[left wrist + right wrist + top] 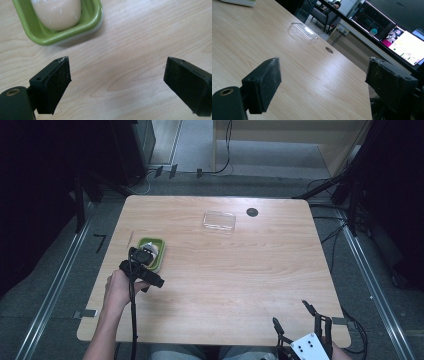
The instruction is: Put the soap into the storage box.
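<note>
Hovering left hand-held gripper (117,80) jaws apart beside green dish (93,22) with white soap (58,12) | right hand-held gripper (299,320) agape, lower right | clear lid (219,221) upper centre of counter (240,270)

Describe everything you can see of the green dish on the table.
The green dish is a small rectangular tray with rounded corners and a raised rim, glossy like plastic, with a paler layer showing under its edge. It sits flat on the wooden table, toward its left side. A pale, smooth, rounded lump, possibly soap, lies inside it. The left gripper hangs just beside it, jaws open and apart from the rim.
</note>
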